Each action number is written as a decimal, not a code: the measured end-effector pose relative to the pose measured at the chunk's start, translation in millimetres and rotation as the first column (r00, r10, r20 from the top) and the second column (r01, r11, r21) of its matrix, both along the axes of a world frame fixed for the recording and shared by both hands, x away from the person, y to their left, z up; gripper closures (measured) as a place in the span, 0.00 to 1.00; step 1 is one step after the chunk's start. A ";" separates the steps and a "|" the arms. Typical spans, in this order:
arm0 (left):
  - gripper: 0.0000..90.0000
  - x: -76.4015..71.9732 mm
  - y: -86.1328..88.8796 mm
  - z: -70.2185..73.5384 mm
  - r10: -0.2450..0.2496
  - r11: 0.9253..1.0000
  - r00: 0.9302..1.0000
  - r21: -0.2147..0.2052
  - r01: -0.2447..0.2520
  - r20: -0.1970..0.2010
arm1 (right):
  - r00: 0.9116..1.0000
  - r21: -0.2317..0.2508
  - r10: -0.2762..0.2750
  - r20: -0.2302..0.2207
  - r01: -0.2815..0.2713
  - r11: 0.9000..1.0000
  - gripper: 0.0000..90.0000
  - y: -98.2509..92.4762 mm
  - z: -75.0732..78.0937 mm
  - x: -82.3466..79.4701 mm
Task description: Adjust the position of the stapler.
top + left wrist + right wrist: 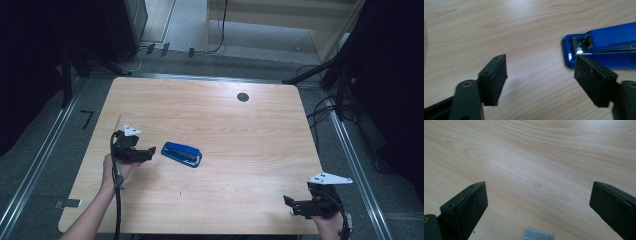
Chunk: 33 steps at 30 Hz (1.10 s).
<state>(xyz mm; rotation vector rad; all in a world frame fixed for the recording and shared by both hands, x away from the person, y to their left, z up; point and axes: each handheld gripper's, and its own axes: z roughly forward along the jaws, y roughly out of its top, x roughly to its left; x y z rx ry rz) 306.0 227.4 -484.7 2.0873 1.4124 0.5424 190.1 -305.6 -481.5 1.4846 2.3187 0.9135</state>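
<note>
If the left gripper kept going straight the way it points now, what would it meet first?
Most likely the blue stapler. The left gripper points at it with jaws open; in the left gripper view one pad already overlaps its near end, though the remaining gap is hard to judge.

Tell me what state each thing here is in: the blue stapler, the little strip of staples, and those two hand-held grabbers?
Blue stapler: lying flat on the table, closed, nothing gripping it.
Strip of staples: loose on the wood, untouched.
Left gripper: fingers open; stapler's end lies just beyond one finger.
Right gripper: fingers wide open, the staples on the table between them.
Table: bare wood elsewhere.
</note>
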 end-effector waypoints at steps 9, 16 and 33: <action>0.67 13.1 -14.1 -7.7 -0.052 0.998 0.999 -0.023 0.052 0.010 | 1.000 0.007 -0.005 0.008 0.005 1.000 0.02 5.5 1.0 -0.2; 0.78 21.2 -18.0 -11.3 -0.072 0.996 0.997 -0.045 0.073 0.009 | 1.000 0.008 0.001 0.000 -0.001 1.000 0.05 12.2 -1.9 6.5; 0.83 29.5 -33.8 -15.0 -0.138 0.988 0.990 -0.064 0.138 -0.006 | 1.000 0.022 -0.008 -0.011 0.009 1.000 0.05 6.0 -5.3 7.6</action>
